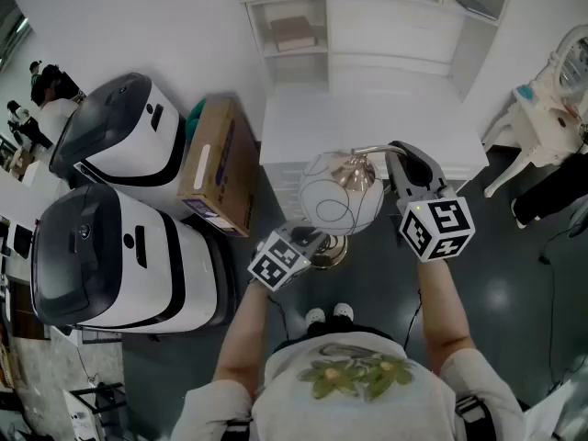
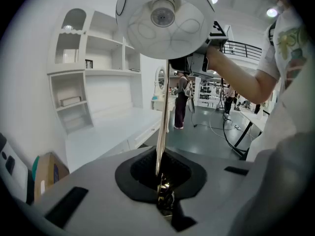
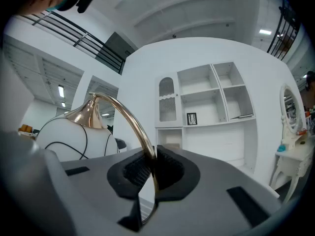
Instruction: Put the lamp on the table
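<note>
The lamp has a clear glass globe shade (image 1: 339,200), a curved gold arm and a round gold base (image 1: 331,252). I hold it in the air in front of the white table (image 1: 367,122). My left gripper (image 1: 316,240) is shut on the lamp's straight gold stem (image 2: 161,132) low down near the base, with the shade (image 2: 165,21) above it. My right gripper (image 1: 394,156) is shut on the arched gold arm (image 3: 129,116) at the top, beside the shade (image 3: 74,136). The table top (image 2: 113,129) lies ahead in the left gripper view.
Two white and black machines (image 1: 119,141) (image 1: 110,260) stand at the left, with a cardboard box (image 1: 220,165) leaning beside them. White shelving (image 1: 299,30) rises behind the table. A white vanity and chair (image 1: 551,99) are at the right. Dark floor lies under the lamp.
</note>
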{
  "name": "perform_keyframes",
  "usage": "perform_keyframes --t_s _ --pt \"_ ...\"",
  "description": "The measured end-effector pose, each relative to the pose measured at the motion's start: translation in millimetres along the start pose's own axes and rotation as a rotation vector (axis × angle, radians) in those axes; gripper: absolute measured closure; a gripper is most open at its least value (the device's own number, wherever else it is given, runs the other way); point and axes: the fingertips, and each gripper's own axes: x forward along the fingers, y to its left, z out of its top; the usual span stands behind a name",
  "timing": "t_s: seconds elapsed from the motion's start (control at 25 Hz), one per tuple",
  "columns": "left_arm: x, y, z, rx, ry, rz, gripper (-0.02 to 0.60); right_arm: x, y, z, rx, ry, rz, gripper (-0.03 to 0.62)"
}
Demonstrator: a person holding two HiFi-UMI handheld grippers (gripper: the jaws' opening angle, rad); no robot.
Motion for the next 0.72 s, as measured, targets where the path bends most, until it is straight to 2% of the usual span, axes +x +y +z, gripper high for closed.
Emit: perform_keyframes --t_s 0.72 --pt "24 10 11 -0.013 0.002 0.073 0.546 14 -25 -5 0.002 -0.024 0.051 0.554"
